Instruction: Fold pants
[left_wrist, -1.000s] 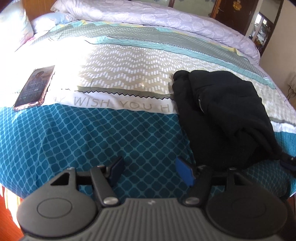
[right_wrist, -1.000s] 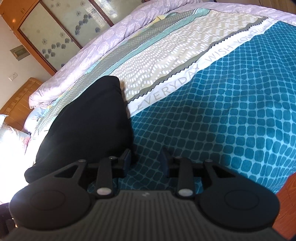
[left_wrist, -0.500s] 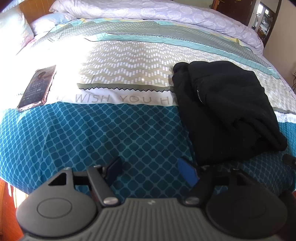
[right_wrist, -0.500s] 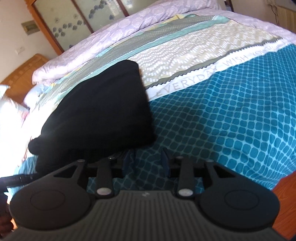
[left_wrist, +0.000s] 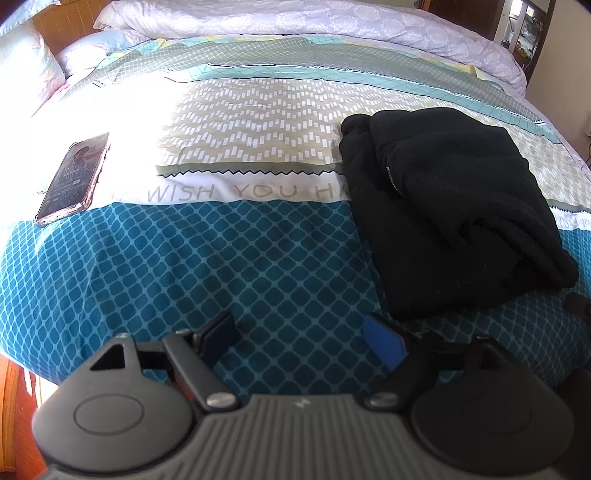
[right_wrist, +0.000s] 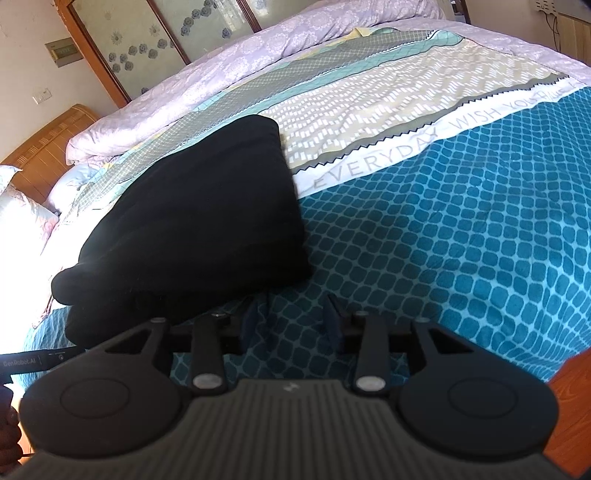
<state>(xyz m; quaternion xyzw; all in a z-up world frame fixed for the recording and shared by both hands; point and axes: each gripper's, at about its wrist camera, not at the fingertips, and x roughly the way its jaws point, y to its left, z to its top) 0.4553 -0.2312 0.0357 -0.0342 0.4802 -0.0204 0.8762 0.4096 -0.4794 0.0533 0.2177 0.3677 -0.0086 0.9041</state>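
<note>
My left claw (left_wrist: 301, 341) has just been spreading its jaws and stands wide with only the bed (left_wrist: 184, 266) cover between them, and my right claw (right_wrist: 291, 314) is also parted and empty. The pants (left_wrist: 443, 221) lie as a folded black bundle near the bed's front edge. I judge the fold finished, both claws released.

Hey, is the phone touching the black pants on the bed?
Apart. The left wrist view shows the phone at the left of the bedspread and the pants at the right, with a broad stretch of bare bedspread between them.
</note>
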